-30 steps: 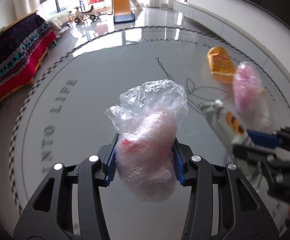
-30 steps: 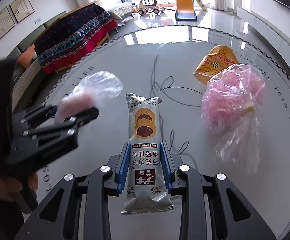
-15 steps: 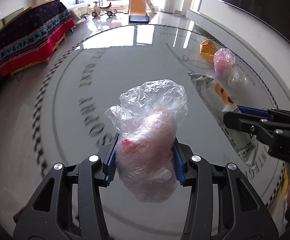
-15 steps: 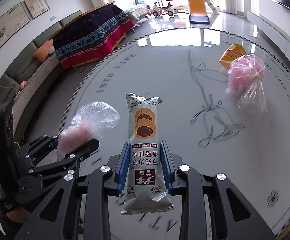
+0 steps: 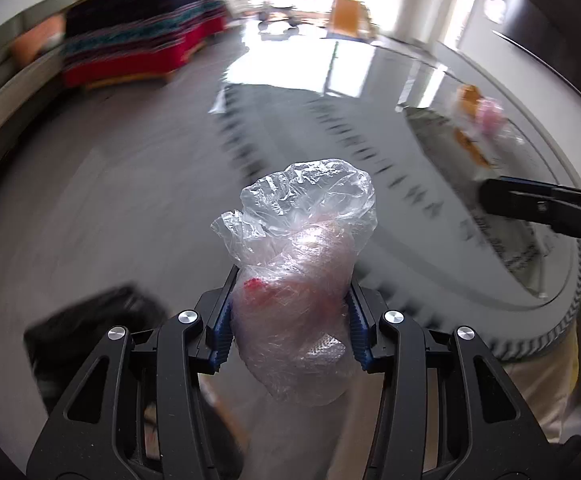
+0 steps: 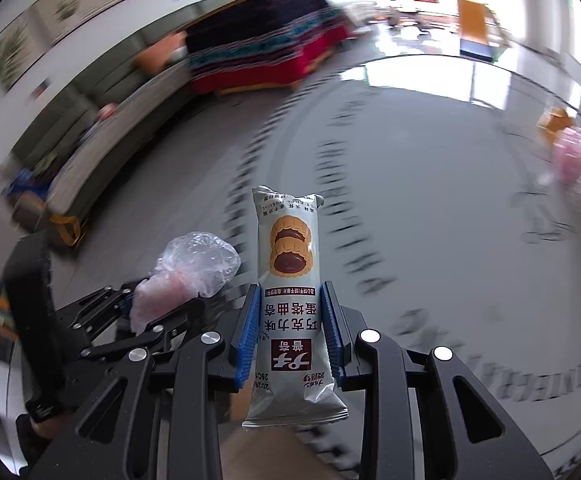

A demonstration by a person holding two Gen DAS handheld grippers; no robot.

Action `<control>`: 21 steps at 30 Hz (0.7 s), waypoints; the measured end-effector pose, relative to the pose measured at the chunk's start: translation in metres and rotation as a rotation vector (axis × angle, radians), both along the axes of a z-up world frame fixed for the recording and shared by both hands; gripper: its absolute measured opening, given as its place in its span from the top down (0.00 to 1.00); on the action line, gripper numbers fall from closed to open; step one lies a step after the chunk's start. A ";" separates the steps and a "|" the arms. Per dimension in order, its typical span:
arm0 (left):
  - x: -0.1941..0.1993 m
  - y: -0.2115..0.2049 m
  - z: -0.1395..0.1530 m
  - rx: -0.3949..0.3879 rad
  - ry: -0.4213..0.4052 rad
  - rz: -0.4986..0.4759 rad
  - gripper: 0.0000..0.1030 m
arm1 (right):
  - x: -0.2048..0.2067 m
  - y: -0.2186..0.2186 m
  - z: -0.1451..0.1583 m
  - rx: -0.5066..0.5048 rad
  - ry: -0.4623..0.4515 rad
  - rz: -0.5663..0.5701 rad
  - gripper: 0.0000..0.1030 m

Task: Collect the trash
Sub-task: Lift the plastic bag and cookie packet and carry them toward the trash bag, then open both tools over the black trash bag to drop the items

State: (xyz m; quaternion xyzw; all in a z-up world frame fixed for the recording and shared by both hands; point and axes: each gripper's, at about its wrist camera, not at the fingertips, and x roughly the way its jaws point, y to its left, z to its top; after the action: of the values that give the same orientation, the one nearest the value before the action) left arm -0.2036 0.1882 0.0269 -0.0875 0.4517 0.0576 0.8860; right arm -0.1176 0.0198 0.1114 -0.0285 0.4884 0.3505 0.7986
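Note:
My left gripper (image 5: 290, 322) is shut on a crumpled clear plastic bag (image 5: 298, 264) with pinkish contents, its blue pads pressing both sides. In the right wrist view that same bag (image 6: 186, 276) and the left gripper (image 6: 158, 312) show at lower left. My right gripper (image 6: 290, 330) is shut on a grey-white cookie wrapper (image 6: 288, 280) printed with tart pictures, held upright. Both loads hang above the left edge of the round glass table (image 6: 430, 240). On the table's far right lie an orange snack bag (image 6: 552, 122) and a pink plastic bundle (image 6: 574, 158), blurred.
A black object (image 5: 90, 328), blurred, sits low left beneath my left gripper. A sofa with a red and dark patterned cover (image 6: 266, 56) stands beyond the table. A grey-green couch (image 6: 102, 140) runs along the left wall. A toy slide (image 6: 472, 28) is far back.
Both grippers have swept left from over the table's middle to its left edge, still holding their loads. The orange bag and pink bundle now lie far to the right. The view is motion-blurred.

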 end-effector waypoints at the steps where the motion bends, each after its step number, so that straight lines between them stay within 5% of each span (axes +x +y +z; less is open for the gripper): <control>1: -0.010 0.008 -0.003 0.000 0.007 0.029 0.55 | -0.008 0.010 0.000 0.004 0.001 0.029 0.69; 17: -0.185 0.116 -0.046 -0.026 0.108 0.535 0.52 | -0.142 0.194 0.000 0.009 0.003 0.509 0.69; 18: -0.192 0.121 -0.046 -0.026 0.116 0.560 0.48 | -0.153 0.204 -0.001 0.012 0.007 0.538 0.68; 19: -0.201 0.128 -0.046 -0.021 0.125 0.590 0.26 | -0.159 0.212 -0.002 0.009 0.004 0.564 0.67; 20: -0.210 0.133 -0.045 0.005 0.145 0.647 0.07 | -0.165 0.220 -0.002 -0.001 -0.006 0.580 0.55; 21: -0.215 0.136 -0.043 0.028 0.145 0.679 0.06 | -0.171 0.225 -0.002 -0.011 -0.023 0.576 0.41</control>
State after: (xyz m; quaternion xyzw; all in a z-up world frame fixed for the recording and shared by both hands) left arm -0.4185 0.3238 -0.0164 -0.2164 0.4579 0.3614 0.7828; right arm -0.2883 0.2448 0.1096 -0.1743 0.4531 0.5597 0.6716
